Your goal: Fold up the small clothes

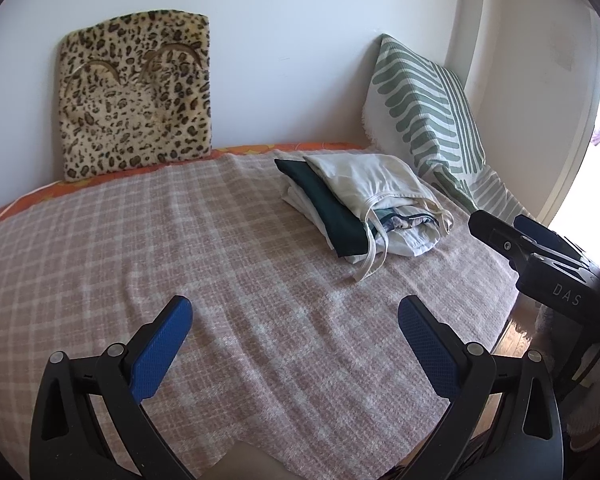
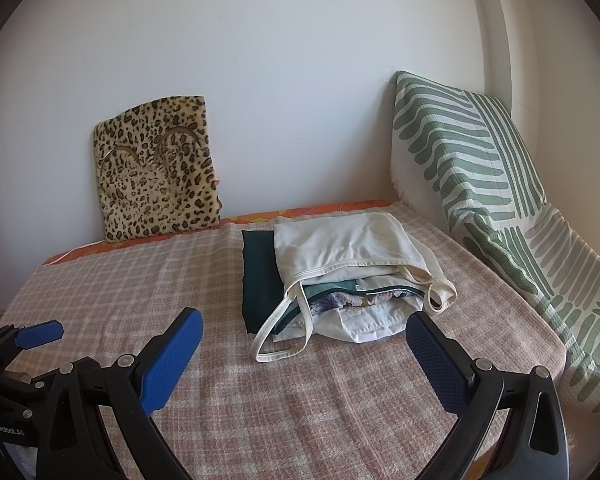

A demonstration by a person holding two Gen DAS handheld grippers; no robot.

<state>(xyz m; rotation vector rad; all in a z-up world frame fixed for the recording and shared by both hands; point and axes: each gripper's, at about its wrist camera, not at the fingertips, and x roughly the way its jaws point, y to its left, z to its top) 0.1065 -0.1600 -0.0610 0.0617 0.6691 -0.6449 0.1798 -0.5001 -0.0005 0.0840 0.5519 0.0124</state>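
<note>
A stack of folded small clothes (image 1: 364,204) lies on the checked pink blanket (image 1: 180,240) toward the far right; it also shows in the right wrist view (image 2: 340,272). A cream strappy top (image 2: 340,244) lies on top, its straps trailing forward, over a dark green garment (image 2: 260,280) and white and patterned pieces. My left gripper (image 1: 296,320) is open and empty, above the blanket short of the stack. My right gripper (image 2: 304,332) is open and empty, just in front of the stack. The right gripper shows at the left view's right edge (image 1: 528,240).
A leopard-print cushion (image 1: 136,96) leans on the white wall at the back left. A green and white striped cushion (image 1: 424,108) leans in the far right corner. An orange sheet edge (image 1: 260,148) shows behind the blanket. Wooden floor (image 1: 512,336) lies beyond the bed's right edge.
</note>
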